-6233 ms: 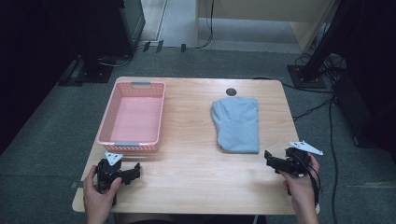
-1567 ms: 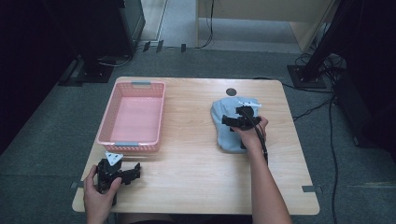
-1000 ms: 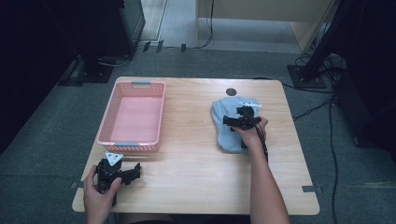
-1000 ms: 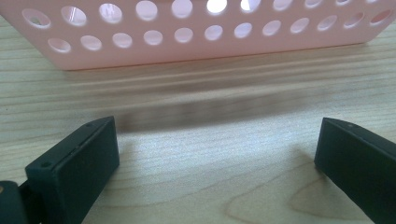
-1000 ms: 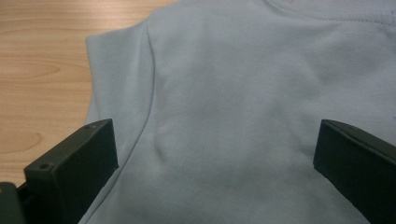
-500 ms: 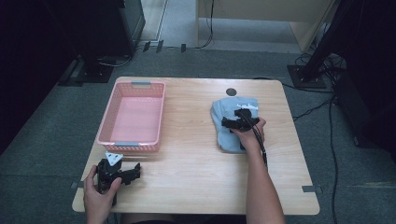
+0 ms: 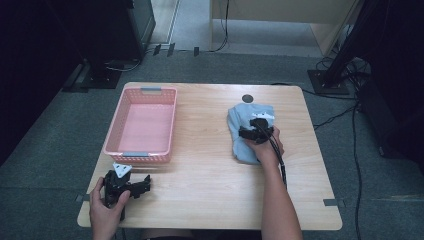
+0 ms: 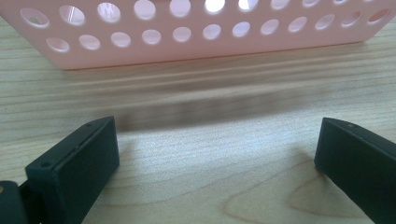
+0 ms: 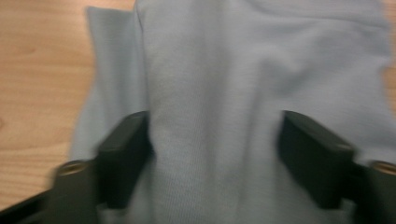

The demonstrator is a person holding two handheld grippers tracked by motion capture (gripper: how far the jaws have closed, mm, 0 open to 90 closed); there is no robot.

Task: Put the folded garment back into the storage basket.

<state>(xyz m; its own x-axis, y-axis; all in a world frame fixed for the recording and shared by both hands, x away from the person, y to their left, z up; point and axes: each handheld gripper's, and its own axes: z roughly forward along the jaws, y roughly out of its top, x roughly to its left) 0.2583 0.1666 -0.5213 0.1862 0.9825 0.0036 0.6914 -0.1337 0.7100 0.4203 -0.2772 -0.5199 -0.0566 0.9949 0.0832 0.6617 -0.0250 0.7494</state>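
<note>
A light blue folded cloth (image 7: 247, 116) lies on the right half of the wooden table (image 7: 200, 175). My right gripper (image 7: 248, 132) sits on top of the cloth, pointing left. In the right gripper view its jaws are open and pressed into the cloth (image 9: 210, 84), and a raised fold of fabric fills the gap of the right gripper (image 9: 215, 135). My left gripper (image 7: 142, 185) rests open near the table's front left corner with nothing between its jaws. In its own view the left gripper (image 8: 217, 140) faces the near wall of the pink basket (image 8: 187, 42).
The pink perforated basket (image 7: 141, 152) stands empty on the left half of the table. A small dark disc (image 7: 247, 98) sits on the table behind the cloth. Cables and dark equipment stands are on the floor around the table.
The right gripper has come from the table's front right edge onto the cloth. Over the last second it has shifted slightly and the cloth has bunched. The left gripper has stayed still.
</note>
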